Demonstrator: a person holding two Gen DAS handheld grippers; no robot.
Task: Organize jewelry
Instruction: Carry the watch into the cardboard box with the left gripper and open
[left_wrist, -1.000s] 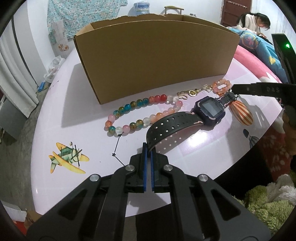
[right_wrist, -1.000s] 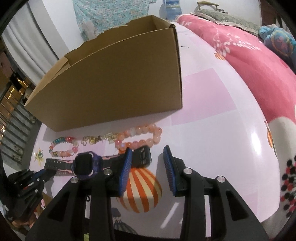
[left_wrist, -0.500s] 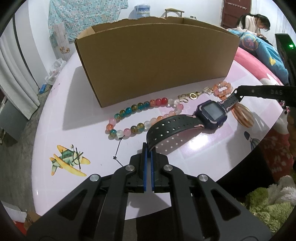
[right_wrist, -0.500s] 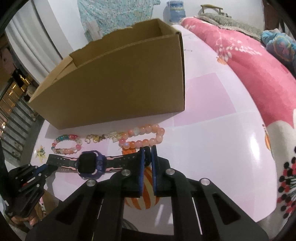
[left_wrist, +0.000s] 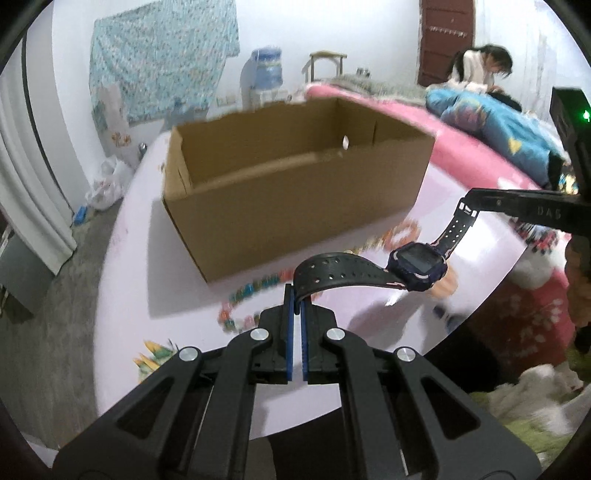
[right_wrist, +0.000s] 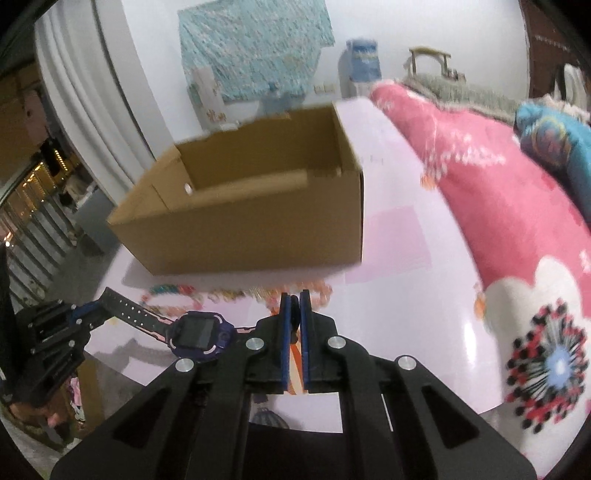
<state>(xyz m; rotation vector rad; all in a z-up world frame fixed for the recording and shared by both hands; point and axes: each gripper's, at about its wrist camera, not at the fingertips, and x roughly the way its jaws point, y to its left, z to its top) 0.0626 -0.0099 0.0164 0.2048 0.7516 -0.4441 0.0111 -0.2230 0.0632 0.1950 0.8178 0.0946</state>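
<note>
Both claws, left (left_wrist: 297, 295) and right (right_wrist: 294, 301), pinch the watch (left_wrist: 419, 263) strap ends, apparently above the table (left_wrist: 122, 266).

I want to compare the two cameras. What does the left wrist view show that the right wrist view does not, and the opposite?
Only the left wrist view: a person sitting in the background and a green light on a black device at the right edge.

Only the right wrist view: the white flower print on the pink blanket.

Both: the open cardboard box, the watch lifted off the table, the left claw shut on one strap end and the right claw on the other, blurred bead bracelets below.
</note>
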